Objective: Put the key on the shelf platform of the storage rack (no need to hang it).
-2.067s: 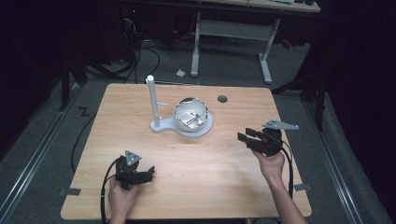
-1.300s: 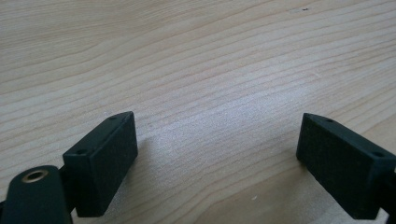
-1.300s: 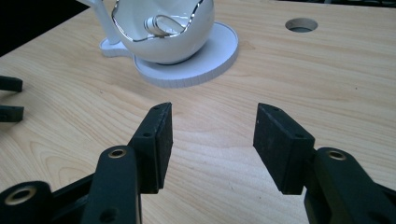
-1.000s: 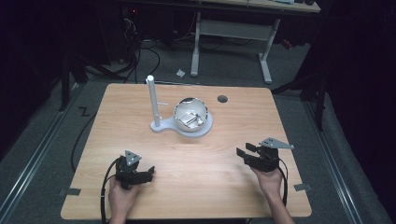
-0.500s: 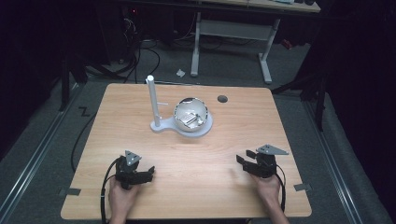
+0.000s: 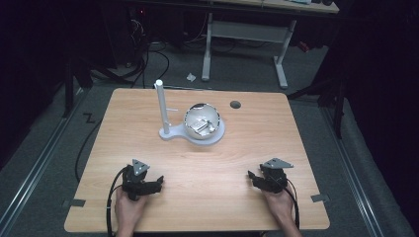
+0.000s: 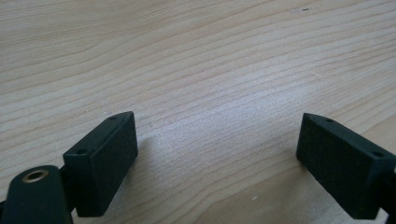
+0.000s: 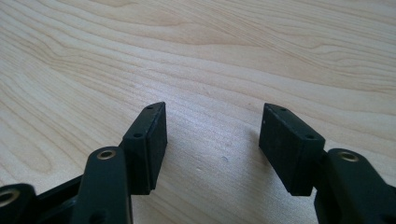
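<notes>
The left black two-jaw gripper point(image 6: 154, 183) rested low at the near left of the light wooden table point(image 6: 257, 128), its jaws wide apart over bare wood. The right black two-jaw gripper point(image 6: 253, 177), at the near right, had just been opening, nothing between its jaws. The shiny metal bowl point(image 6: 201, 122) on the white stand with an upright post point(image 6: 163, 111) stood well apart, toward the far side.

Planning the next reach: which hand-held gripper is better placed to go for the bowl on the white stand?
Left, marginally. The left hand-held gripper sits a little nearer the bowl than the right hand-held gripper. Both are open, empty and low over the table.
</notes>
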Demonstrator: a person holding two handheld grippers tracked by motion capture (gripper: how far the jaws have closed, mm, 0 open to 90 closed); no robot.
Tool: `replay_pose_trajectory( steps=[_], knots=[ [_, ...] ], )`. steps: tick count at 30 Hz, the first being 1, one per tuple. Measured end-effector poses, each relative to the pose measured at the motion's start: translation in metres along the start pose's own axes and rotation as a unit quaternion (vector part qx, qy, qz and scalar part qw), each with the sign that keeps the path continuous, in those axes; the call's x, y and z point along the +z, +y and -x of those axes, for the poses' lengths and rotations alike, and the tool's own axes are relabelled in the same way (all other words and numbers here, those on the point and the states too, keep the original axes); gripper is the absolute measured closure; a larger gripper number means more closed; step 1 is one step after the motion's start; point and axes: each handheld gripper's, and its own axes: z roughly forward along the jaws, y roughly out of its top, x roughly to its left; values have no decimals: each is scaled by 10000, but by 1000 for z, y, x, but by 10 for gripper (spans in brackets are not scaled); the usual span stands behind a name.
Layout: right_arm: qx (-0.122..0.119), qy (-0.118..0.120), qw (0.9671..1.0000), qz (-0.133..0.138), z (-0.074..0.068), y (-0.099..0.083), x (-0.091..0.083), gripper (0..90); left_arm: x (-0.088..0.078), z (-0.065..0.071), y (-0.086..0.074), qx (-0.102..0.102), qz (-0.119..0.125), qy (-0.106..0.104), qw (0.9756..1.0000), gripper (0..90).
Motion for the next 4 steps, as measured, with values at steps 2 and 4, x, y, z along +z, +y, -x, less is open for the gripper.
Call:
replay_pose_trajectory(
  steps=[2, 4],
  knots=[
    [-9, -2, 10000, -2, 0, 0, 0, 416, 0, 0, 0, -7, 1, 4, 10000, 130],
    [-7, -1, 10000, -2, 0, 0, 0, 414, 0, 0, 0, -5, 1, 4, 10000, 130]
  ],
)
